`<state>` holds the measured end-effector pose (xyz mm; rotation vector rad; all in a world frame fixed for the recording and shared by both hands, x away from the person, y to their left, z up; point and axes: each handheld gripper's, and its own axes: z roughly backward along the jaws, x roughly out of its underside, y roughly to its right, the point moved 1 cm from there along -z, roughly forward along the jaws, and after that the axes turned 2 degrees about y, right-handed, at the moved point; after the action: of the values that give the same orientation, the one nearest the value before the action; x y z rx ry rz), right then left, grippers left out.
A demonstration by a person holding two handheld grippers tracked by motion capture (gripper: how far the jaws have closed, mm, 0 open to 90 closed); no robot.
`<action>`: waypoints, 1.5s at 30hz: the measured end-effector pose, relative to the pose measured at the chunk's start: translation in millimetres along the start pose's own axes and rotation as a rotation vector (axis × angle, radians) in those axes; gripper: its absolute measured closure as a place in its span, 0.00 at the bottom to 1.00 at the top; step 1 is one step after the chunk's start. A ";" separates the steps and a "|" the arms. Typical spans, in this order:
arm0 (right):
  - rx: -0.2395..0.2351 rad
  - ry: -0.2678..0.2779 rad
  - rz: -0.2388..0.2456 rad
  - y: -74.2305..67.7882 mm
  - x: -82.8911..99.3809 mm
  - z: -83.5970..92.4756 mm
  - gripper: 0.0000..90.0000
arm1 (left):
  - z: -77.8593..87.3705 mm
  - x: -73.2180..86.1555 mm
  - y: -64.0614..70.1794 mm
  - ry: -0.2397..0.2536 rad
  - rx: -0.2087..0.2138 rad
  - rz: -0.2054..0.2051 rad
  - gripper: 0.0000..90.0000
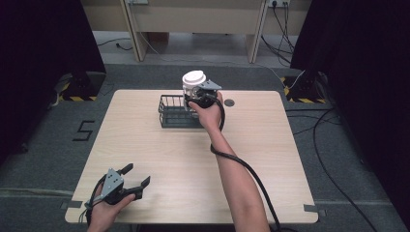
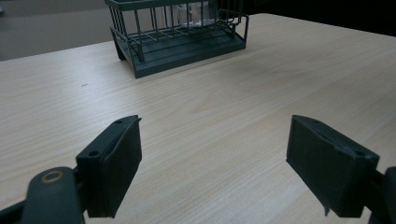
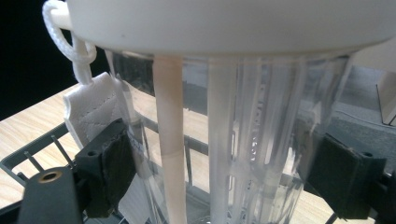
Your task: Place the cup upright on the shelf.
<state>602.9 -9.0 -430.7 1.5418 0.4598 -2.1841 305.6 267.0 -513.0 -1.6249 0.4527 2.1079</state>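
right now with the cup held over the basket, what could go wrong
The right gripper grips the smooth clear cup by its sides, so it might slip. The wire basket sits just below; the cup's base could catch its rim. The white tag on a cord hangs beside one jaw and may snag on the wires.

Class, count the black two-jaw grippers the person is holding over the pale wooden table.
2: left gripper open near the table's front-left corner; right gripper gripping the clear white-lidded tumbler over the dark wire basket.

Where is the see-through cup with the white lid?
In the high view the cup is at the table's far middle, held by the right claw over the right end of the wire basket.
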 end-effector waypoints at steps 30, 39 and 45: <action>-0.029 -0.040 -0.006 6.8 4.6 34.9 0.17 | -1.1 0.5 0.5 0.001 0.003 0.013 0.19; -0.041 -0.028 0.000 8.8 6.0 60.4 0.17 | -1.2 0.5 0.6 -0.003 -0.003 0.010 0.19; -0.054 -0.027 0.000 12.4 9.0 78.4 0.19 | -1.3 0.5 0.7 -0.008 -0.005 0.005 0.19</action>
<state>543.7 -60.0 -413.8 1.4820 0.5058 -2.1718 306.2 265.9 -513.9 -1.6191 0.4495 2.1201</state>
